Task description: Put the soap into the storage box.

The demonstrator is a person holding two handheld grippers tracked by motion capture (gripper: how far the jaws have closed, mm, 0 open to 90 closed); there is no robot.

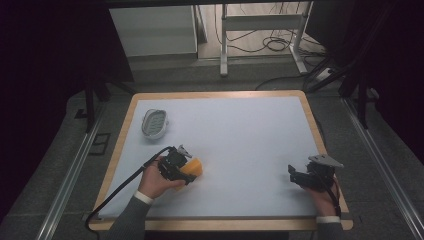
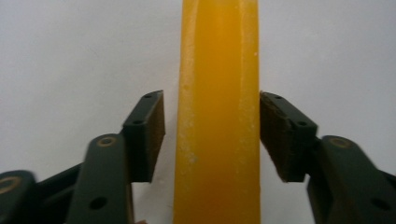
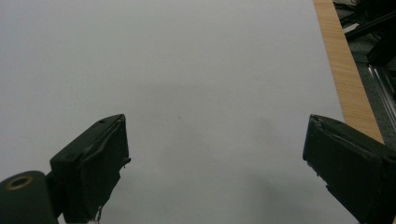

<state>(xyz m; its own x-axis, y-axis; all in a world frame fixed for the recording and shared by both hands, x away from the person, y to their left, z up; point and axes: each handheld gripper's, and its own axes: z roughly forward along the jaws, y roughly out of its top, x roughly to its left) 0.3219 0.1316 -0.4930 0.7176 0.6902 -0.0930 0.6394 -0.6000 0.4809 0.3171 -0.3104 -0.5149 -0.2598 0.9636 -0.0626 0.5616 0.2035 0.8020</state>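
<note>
A yellow block (image 1: 195, 168), like a bar of soap, lies at the front left of the white mat (image 1: 240, 130). My left gripper (image 1: 186, 173) is at it. In the left gripper view the yellow block (image 2: 217, 93) stands on edge between the two jaws of the left gripper (image 2: 212, 135). The right pad (image 2: 275, 135) is at its side and the left pad (image 2: 156, 130) stands a narrow gap off, so the gripper is open around it. My right gripper (image 1: 293, 175) rests at the front right, and in its own view the right gripper (image 3: 215, 158) is wide open over bare mat.
A white oval dish (image 1: 153, 122) with a ribbed inside sits at the back left of the mat. The wooden table edge (image 3: 348, 88) runs close on the right gripper's right. Cables and stand legs lie on the floor beyond the table.
</note>
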